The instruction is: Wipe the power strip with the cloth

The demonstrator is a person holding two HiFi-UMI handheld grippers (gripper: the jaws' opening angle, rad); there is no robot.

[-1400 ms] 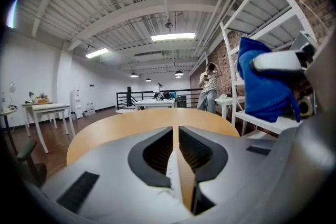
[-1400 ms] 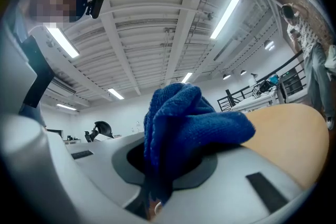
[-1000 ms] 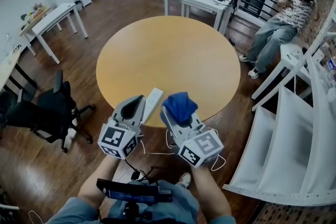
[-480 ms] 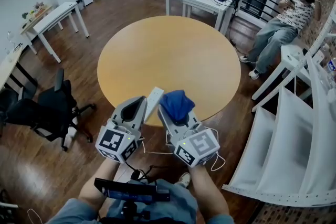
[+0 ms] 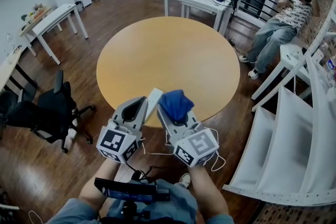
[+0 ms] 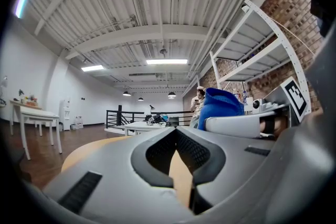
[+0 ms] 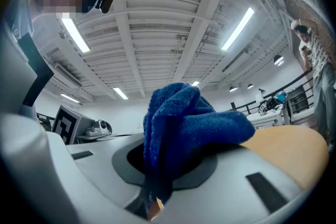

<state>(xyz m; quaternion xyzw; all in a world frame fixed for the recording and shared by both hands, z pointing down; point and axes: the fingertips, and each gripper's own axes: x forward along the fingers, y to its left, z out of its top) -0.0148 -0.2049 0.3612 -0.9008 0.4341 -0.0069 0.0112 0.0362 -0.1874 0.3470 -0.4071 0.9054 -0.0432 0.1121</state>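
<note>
Right now, the power strip (image 5: 155, 97) lies on the round wooden tabletop (image 5: 168, 50), close to the edge nearest me, with its long side running away from me. My left tool (image 5: 139, 100) sits just left of the power strip, and its body covers the strip's near end in the head view, so I cannot tell whether the two touch. In the left gripper view that tool's jaws meet at the tips with nothing caught between them. My right tool (image 7: 156, 189) sits just right of the power strip and is clamped on the blue cloth (image 5: 176, 103), a bunched wad that bulges above the jaws and droops over their right side in the right gripper view. From the head view the cloth hangs beside the power strip and looks apart from it, though the gap is narrow. Beyond the power strip the tabletop is bare wood. Further off, well left of the power strip, a black office chair (image 5: 50, 113) stands on the dark floor, and far beyond the strip to the right a person (image 5: 283, 21) sits by white shelving (image 5: 294, 134).
</note>
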